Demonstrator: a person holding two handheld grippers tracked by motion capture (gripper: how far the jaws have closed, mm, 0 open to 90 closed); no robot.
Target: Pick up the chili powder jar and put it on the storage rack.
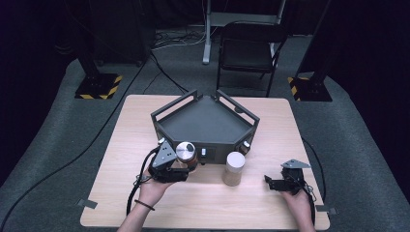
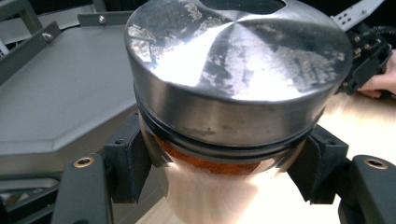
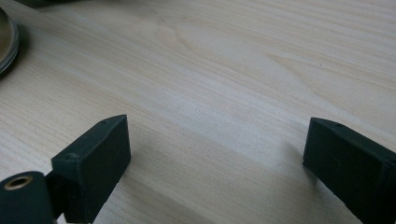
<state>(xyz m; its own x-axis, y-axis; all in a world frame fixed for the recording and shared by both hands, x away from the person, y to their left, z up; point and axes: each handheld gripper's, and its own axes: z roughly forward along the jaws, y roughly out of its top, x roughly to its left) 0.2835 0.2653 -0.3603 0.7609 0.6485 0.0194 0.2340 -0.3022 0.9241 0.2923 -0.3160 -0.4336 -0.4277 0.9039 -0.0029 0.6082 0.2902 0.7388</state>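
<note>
Left claw [image 1: 180, 166] pinches a jar [image 1: 185, 153] with a metal lid, pads [image 2: 133, 156] pressed on the glass just under the lid rim; reddish-brown contents show below the lid in the left gripper view. Jar stands upright, long axis vertical, lid facing up. Key relation: the dark tray [image 1: 205, 122] lies at about 1 o'clock from the held jar, its front wall right behind the jar, its floor higher than the worktop [image 1: 193, 203]. Judgement: the jar must clear the tray's wall before going forward. A second jar [image 1: 234, 168], pale lid, stands on the worktop at 3 o'clock from the held one, apart from it, between the two hands. Right claw [image 1: 276, 182] is spread, nothing between, resting low over bare wood at 3 o'clock from the pale jar; left hand is plainly nearer the tray.
</note>
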